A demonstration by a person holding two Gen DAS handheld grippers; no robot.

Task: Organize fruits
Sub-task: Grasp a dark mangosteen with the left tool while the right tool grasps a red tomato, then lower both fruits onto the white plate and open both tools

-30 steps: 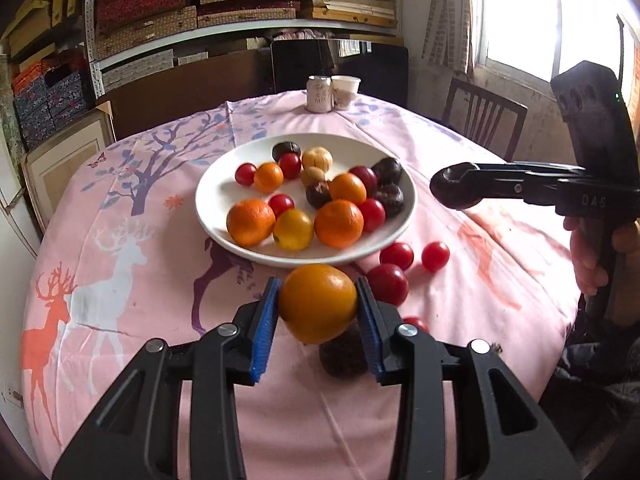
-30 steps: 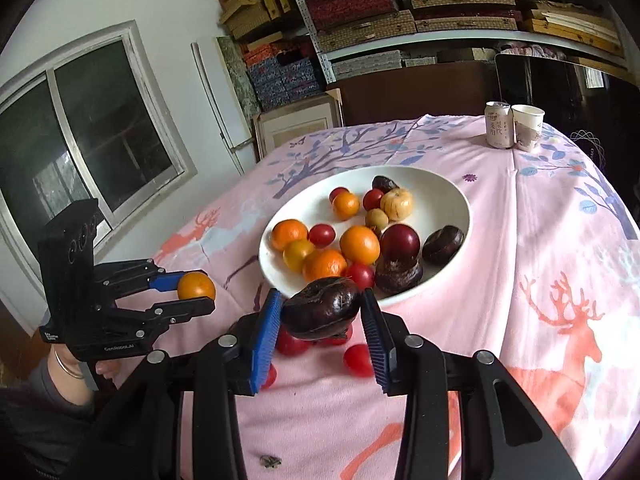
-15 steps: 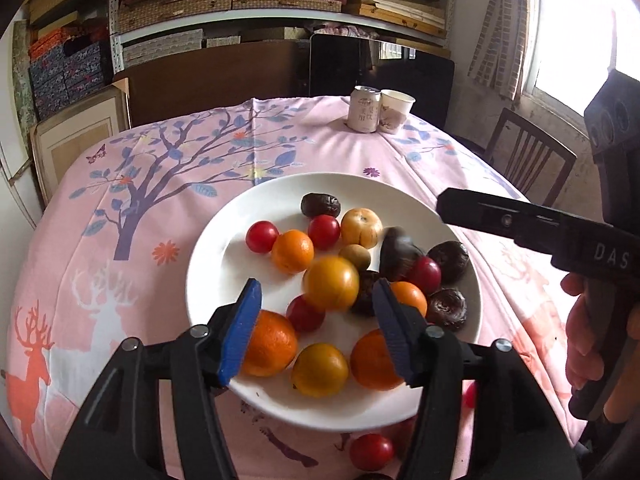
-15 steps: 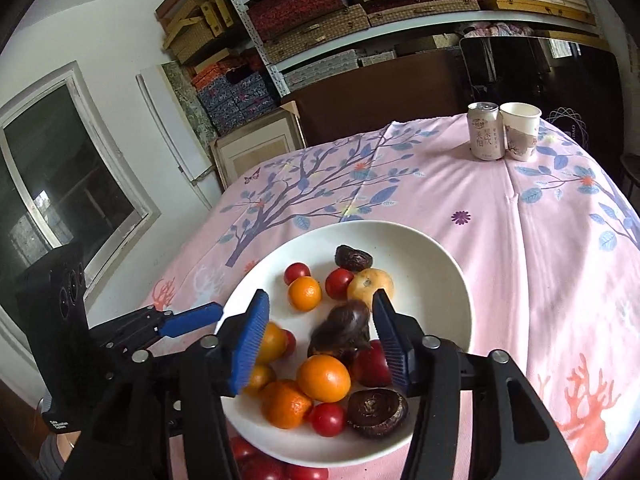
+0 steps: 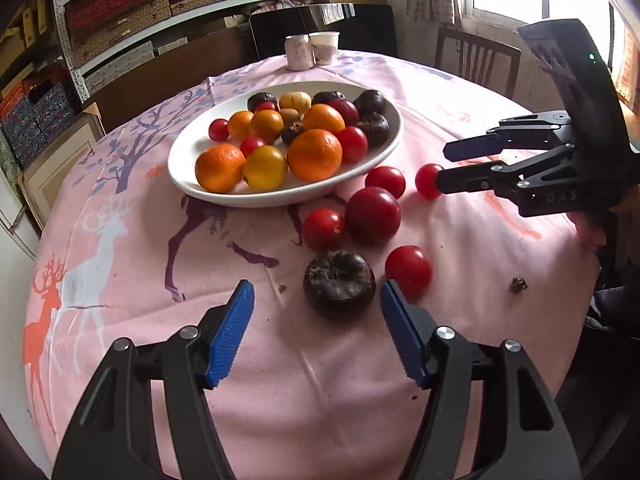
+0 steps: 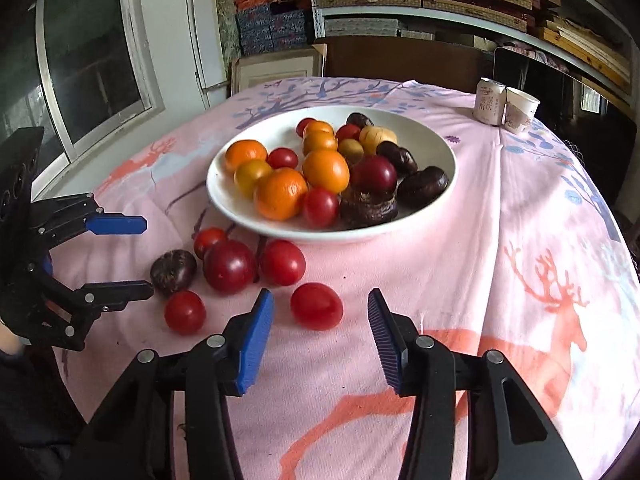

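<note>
A white plate (image 5: 188, 168) (image 6: 444, 152) on the pink tablecloth holds several oranges, red tomatoes and dark fruits. In front of it on the cloth lie several red tomatoes and one dark wrinkled fruit (image 5: 339, 283) (image 6: 173, 271). My left gripper (image 5: 316, 334) is open and empty, low over the cloth, with the dark fruit just ahead between its blue pads. My right gripper (image 6: 320, 338) is open and empty, with a red tomato (image 6: 317, 306) (image 5: 429, 181) just ahead between its pads. Each gripper also shows in the other's view, the left (image 6: 132, 256) and the right (image 5: 444, 166).
A can (image 6: 489, 102) and a paper cup (image 6: 520, 110) stand at the table's far edge. Chairs (image 5: 476, 60) stand behind the table, shelves with boxes line the wall. A small dark crumb (image 5: 518, 285) lies near the table's right edge.
Both grippers have drawn back from above the plate and come down low over the loose fruits on the cloth. The orange and the dark fruit they held a second ago now lie on the plate.
</note>
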